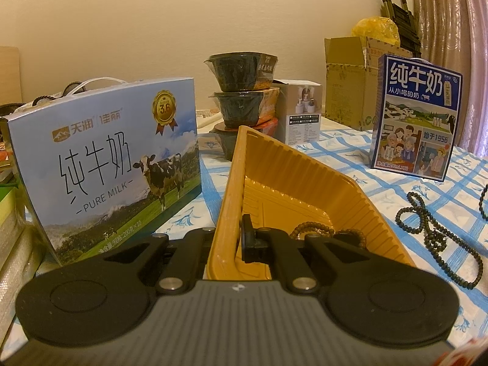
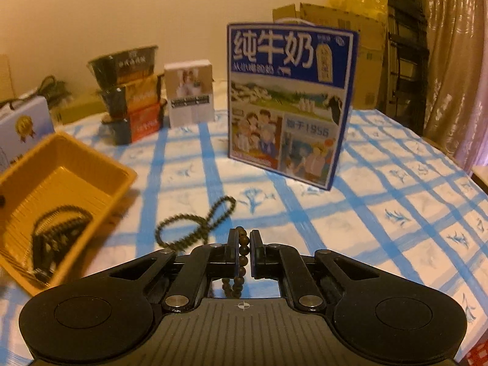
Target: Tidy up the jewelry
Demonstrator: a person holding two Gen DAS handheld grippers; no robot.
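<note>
My left gripper (image 1: 227, 238) is shut on the near left wall of the yellow plastic tray (image 1: 292, 167) and holds it tilted. Brown bead strings (image 1: 320, 231) lie inside the tray; they also show in the right wrist view (image 2: 58, 228), in the tray (image 2: 100, 167) at the left. My right gripper (image 2: 244, 244) is shut on a brown bead bracelet (image 2: 241, 262), which hangs between the fingers above the cloth. A dark bead necklace (image 2: 195, 225) lies on the tablecloth just ahead of it; it also shows in the left wrist view (image 1: 433, 235).
A light-blue milk carton box (image 1: 106, 164) stands left of the tray. A dark-blue milk box (image 2: 289, 103) stands ahead on the blue-checked tablecloth (image 2: 396, 198). Stacked black bowls (image 1: 244, 91), a small white box (image 1: 302, 113) and cardboard boxes (image 1: 347, 85) line the back.
</note>
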